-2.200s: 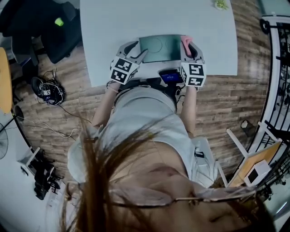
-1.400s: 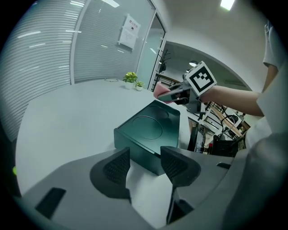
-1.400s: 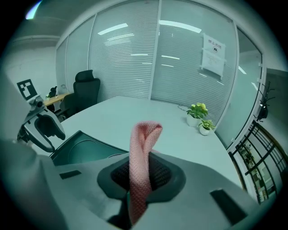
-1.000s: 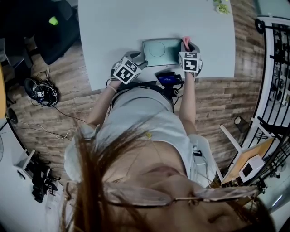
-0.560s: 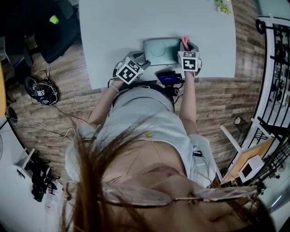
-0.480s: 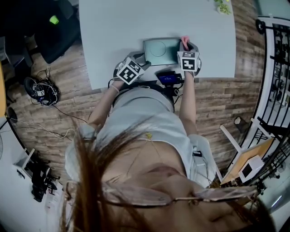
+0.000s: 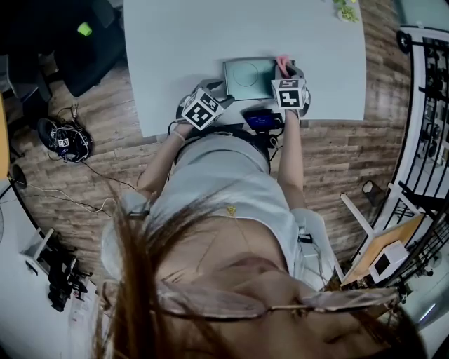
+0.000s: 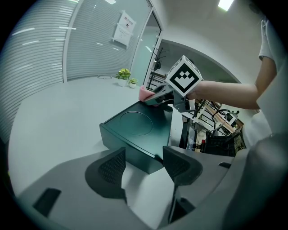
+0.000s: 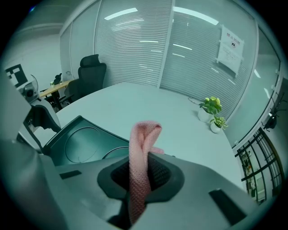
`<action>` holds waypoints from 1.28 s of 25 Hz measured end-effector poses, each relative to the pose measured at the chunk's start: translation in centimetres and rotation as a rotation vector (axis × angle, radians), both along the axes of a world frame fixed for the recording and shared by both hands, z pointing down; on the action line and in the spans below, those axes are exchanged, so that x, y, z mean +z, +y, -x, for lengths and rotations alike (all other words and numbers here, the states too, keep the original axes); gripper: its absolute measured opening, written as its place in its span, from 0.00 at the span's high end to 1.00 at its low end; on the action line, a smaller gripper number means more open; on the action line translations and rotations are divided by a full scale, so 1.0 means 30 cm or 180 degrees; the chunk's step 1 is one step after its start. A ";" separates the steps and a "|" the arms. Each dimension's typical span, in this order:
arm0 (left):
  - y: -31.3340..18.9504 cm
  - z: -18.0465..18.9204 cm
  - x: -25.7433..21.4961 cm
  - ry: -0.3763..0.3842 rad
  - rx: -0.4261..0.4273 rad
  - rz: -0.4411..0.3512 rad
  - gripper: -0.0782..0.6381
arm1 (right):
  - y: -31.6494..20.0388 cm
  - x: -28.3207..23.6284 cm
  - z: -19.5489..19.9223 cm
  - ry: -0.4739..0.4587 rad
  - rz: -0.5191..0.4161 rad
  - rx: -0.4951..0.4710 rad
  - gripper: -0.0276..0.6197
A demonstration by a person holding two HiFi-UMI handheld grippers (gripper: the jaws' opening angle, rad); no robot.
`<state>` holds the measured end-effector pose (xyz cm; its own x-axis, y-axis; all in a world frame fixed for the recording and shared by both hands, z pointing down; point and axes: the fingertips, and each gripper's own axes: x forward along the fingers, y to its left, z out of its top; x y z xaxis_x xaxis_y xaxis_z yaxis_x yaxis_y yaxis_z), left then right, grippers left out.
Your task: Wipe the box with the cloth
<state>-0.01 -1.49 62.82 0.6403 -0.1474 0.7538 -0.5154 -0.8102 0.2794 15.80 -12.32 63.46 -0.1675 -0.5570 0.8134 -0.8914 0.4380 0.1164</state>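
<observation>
A dark green flat box with a round imprint on its lid lies near the front edge of the pale table. My left gripper sits at the box's near left corner. In the left gripper view the gripper is open, its jaws have just been opening, and the box corner stands between the pads untouched. My right gripper is at the box's right edge, shut on a pink cloth. The cloth loops up from the right gripper, with the box to its left.
Small potted plants stand at the table's far right edge. A dark device with a blue screen hangs at the person's waist by the table's front edge. An office chair stands past the far end of the table.
The right gripper with the cloth has shifted slightly left onto the box's right edge. The left gripper has edged a little closer to the box corner.
</observation>
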 end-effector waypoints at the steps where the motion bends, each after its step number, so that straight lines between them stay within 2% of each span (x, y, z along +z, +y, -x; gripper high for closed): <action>1: 0.003 0.000 0.004 -0.0001 0.0009 0.0004 0.53 | 0.003 0.004 0.004 -0.0004 0.0007 0.0002 0.90; 6: 0.014 0.001 0.009 0.0000 0.0025 0.0024 0.52 | 0.003 0.004 0.039 -0.0177 0.0061 0.0032 0.90; 16: 0.036 -0.006 0.017 0.0003 0.0067 0.0051 0.51 | 0.009 0.009 0.105 -0.0342 0.0156 -0.0068 0.90; 22: 0.047 -0.026 0.015 0.0060 0.0103 0.0043 0.51 | 0.018 0.011 0.142 -0.0345 0.0228 -0.0181 0.90; 27: 0.053 -0.029 0.018 0.0071 0.0109 0.0088 0.51 | 0.025 0.007 0.164 -0.0537 0.0247 -0.0140 0.90; 32: 0.051 -0.029 0.026 0.0041 0.0108 0.0057 0.51 | 0.029 0.006 0.171 -0.0605 0.0279 -0.0134 0.90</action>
<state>0.86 0.04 63.59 0.6545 -0.1120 0.7477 -0.4839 -0.8220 0.3004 10.68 -11.45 63.63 -0.3443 -0.4747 0.8100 -0.8744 0.4764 -0.0924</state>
